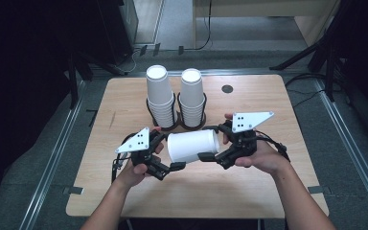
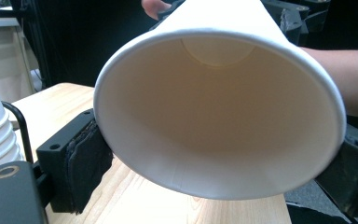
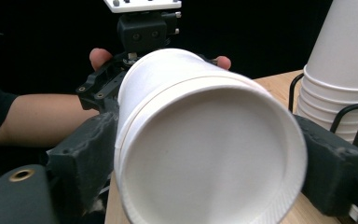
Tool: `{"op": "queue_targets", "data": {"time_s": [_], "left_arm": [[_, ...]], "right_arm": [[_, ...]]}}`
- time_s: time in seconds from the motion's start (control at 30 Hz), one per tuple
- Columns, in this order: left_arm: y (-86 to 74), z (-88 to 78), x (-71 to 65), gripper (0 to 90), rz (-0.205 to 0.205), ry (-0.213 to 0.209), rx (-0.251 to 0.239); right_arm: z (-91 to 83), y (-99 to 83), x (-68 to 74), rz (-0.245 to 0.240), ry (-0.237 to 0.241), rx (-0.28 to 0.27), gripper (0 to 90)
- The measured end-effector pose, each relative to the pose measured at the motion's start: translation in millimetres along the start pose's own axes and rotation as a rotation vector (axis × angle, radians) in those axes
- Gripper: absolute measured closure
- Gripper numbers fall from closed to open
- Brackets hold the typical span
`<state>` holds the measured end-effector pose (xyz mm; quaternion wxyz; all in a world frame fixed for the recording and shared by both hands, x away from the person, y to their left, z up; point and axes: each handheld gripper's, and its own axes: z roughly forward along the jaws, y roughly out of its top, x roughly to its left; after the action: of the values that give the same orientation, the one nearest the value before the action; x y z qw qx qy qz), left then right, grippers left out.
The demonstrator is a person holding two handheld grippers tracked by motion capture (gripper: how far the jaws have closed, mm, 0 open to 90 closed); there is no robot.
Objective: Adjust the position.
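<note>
White paper cup (image 1: 193,146) lies on its side in the air just above the middle of the wooden table (image 1: 258,191), held between the two grippers. Its open mouth faces the left gripper (image 1: 165,163), and in the left gripper view the cup's (image 2: 219,116) rim sits between that gripper's two black jaws, whose pads press against it on either side. Its closed bottom faces the right gripper (image 1: 215,148); in the right gripper view the cup's (image 3: 209,154) base end is clamped between that gripper's jaws, one on each side of the wall. A second rim line near the base suggests two cups nested together, though I cannot tell for sure. Each gripper is held in a person's hand, the left hand (image 1: 136,170) and the right hand (image 1: 261,158), with forearms coming in from the near edge. Behind the cup, toward the far side of the table, two stacks of upside-down white cups (image 1: 160,96) (image 1: 192,96) stand side by side in black wire holders (image 1: 191,125).
</note>
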<state>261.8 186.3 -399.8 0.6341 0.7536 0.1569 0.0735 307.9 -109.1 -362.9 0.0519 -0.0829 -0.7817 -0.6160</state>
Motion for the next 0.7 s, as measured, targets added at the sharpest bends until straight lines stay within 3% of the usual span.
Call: {"op": "queue_targets", "data": {"time_s": [0.27, 0.7], "left_arm": [[-1.6, -1.6, 1.1, 7.7, 0.002, 0.009, 0.028], [4.2, -10.5, 5.0, 7.7, 0.037, 0.031, 0.117]], "right_arm": [[-3.4, -0.2, 0.9, -0.01, -0.02, 0.005, 12.9], [-18.5, -1.7, 5.7, -0.075, -0.111, 0.056, 10.7]]}}
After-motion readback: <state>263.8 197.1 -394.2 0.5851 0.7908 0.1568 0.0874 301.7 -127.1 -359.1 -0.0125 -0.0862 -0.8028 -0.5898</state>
